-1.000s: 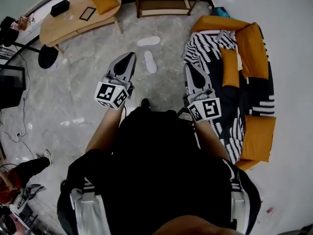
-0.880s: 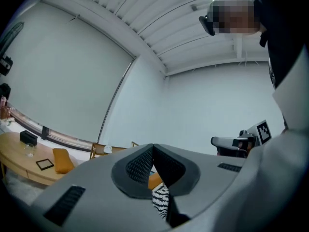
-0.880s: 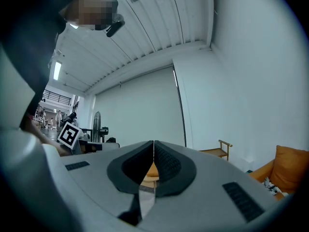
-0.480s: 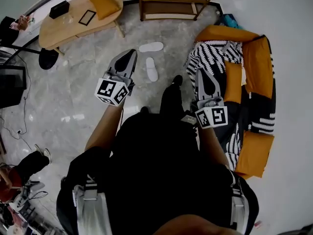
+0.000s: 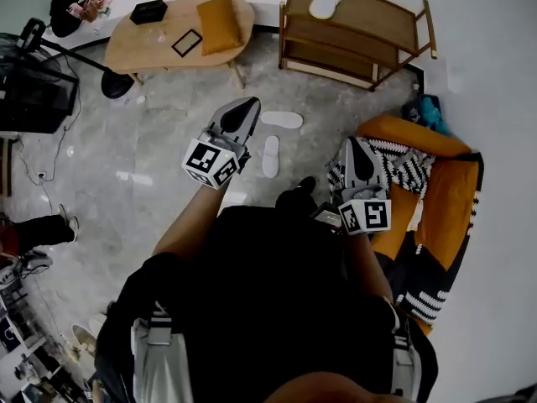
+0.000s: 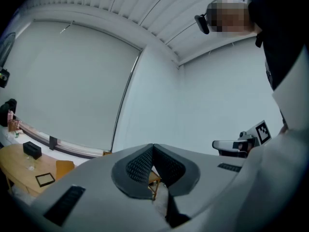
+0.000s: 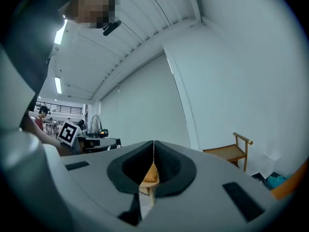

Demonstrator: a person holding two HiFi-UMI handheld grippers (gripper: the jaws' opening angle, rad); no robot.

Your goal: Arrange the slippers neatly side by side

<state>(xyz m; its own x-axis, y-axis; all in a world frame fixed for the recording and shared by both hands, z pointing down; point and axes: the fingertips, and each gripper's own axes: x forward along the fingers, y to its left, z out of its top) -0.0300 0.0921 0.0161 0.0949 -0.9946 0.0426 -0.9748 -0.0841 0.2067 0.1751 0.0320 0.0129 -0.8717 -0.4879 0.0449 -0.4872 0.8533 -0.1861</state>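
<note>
Lying askew, the slippers (image 5: 270,156) may be shoved if left claw (image 5: 242,112) and right claw (image 5: 357,148), clenched empty, are lowered.

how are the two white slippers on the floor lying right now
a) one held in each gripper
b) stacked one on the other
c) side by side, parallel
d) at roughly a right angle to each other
d: in the head view the far slipper lies crosswise, while the near slipper points away from the person, so they form an L rather than a neat pair.
</note>
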